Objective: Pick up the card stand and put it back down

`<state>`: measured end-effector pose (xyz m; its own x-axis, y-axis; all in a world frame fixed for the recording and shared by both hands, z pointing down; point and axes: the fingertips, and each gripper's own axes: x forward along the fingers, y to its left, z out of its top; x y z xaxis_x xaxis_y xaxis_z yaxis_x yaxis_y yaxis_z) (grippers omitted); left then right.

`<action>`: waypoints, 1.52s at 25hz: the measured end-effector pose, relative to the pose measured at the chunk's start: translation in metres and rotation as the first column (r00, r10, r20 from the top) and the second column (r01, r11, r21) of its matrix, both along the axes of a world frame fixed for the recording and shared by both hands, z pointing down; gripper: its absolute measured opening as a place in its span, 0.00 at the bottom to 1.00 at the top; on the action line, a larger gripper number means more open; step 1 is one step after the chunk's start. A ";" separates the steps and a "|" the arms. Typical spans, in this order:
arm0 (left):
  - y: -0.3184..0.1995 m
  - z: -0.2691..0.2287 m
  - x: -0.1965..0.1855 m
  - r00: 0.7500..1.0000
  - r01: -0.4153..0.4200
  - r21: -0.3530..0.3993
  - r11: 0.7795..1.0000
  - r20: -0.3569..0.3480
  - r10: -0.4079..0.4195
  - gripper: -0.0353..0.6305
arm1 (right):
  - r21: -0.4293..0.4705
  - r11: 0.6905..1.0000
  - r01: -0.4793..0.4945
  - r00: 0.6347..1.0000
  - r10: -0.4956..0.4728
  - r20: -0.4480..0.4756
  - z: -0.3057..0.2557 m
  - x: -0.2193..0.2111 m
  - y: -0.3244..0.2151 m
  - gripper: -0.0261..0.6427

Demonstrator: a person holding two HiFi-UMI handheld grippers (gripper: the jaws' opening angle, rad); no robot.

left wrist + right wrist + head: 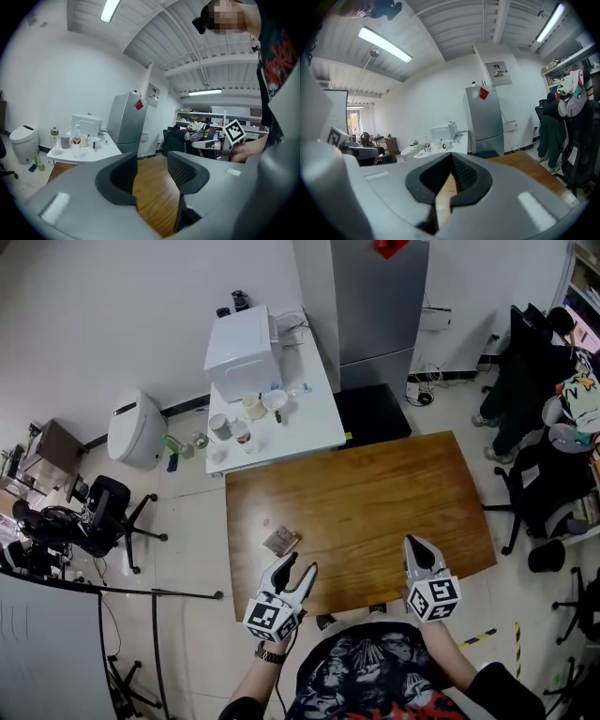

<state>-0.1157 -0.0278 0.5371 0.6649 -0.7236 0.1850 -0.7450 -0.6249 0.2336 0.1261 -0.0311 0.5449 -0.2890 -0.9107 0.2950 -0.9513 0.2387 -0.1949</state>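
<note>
I am finding no text I can read: the wall notice point(499, 73) at upper middle is showing only blurred print, and the red lettering on my shirt point(277, 49) is coming out too warped.

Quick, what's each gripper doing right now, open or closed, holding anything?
Left gripper: open, holding nothing.
Right gripper: closed, empty.

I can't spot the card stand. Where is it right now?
The card stand lies on the wooden table, left side in the head view, just ahead of the left gripper.
</note>
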 end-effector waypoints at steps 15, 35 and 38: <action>0.043 0.111 -0.070 0.980 0.190 -0.182 0.965 0.098 -0.175 0.36 | -0.011 0.999 -0.039 0.999 0.039 0.015 0.004 0.000 0.027 0.04; -0.082 0.291 -0.088 0.880 0.023 -0.394 0.919 0.444 0.169 0.28 | 0.040 0.996 -0.080 0.996 0.081 -0.028 -0.019 0.028 0.065 0.04; -0.083 0.295 -0.059 0.869 -0.056 -0.408 0.911 0.430 0.246 0.27 | 0.030 0.991 -0.127 0.992 0.127 -0.016 -0.018 0.039 0.068 0.04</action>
<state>-0.1747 -0.1109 0.8322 0.5273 -0.4347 0.7301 -0.7268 -0.6759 0.1226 0.1650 0.0369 0.5264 -0.1652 -0.9481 0.2718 -0.9776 0.1210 -0.1721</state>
